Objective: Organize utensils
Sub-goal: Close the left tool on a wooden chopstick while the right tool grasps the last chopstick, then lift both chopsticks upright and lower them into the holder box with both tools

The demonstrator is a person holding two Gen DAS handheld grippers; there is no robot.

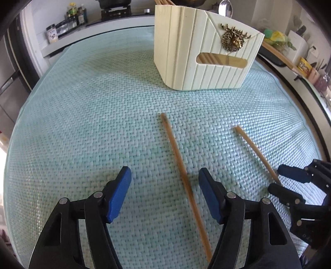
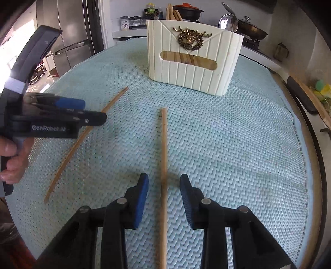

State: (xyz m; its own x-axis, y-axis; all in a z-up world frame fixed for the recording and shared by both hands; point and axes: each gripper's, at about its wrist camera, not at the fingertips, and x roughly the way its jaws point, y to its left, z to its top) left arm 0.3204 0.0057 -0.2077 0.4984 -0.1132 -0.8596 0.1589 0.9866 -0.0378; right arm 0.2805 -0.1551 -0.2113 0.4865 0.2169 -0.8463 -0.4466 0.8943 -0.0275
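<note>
My left gripper hangs over the pale green woven mat with its blue pads standing wide apart, nothing pressed between them. One wooden chopstick lies flat on the mat inside that gap, closer to my right-hand pad, and I cannot tell whether it touches that pad; it runs away from me toward the holder. My right gripper has its pads at a narrower spread, with a second chopstick lying between them, a clear strip of mat showing on either side, so I grip nothing there either. In the left wrist view that second chopstick lies off to the right, angled, with the right gripper over its near end. In the right wrist view the first chopstick lies off to the left at a slant, passing under the left gripper, whose handle is held by a person's hand. Farther back on the mat stands a cream ribbed utensil holder with a gold deer-head ornament above a slot window. More wooden chopsticks and a metal spoon stick up out of it. Behind it are a stove with pots and a row of bottles on the counter.
</note>
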